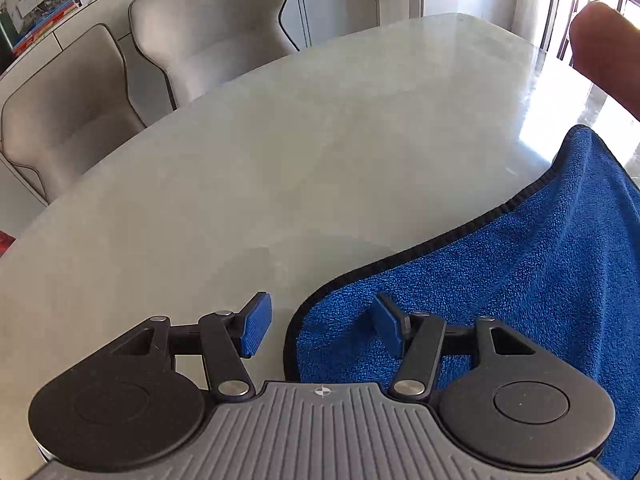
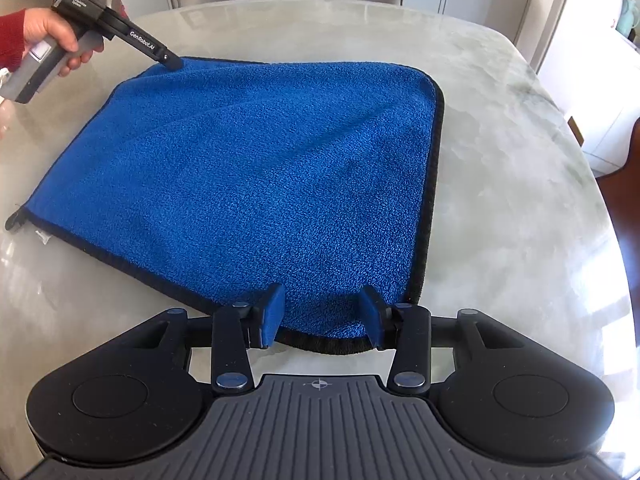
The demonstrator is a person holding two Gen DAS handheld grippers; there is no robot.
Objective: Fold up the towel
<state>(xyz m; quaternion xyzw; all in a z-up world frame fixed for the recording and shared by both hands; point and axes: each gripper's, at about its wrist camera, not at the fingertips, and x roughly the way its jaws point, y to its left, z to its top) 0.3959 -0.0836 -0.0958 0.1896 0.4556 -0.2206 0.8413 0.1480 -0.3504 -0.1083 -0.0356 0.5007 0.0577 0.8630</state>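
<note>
Pale marble-look table (image 2: 520, 184) carries the blue terry towel with black hem (image 2: 256, 176), lying flat. Left gripper (image 1: 318, 326) and right gripper (image 2: 322, 312) both gape, straddling corners. Risk: shallow bites let corners slip, skewing the fold.

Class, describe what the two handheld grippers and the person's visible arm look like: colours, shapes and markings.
Both grippers, left gripper and right gripper, have black linkages, blue pads, silver rivets and ribbed grey bodies. Seen from outside, the left bears white "DAS" and "GenRobot.AI" lettering. The left hand has a red sleeve.

The left gripper (image 1: 318, 326), jaws apart, straddles the blue towel's (image 1: 500, 280) black-edged corner on the table (image 1: 240, 180).
</note>
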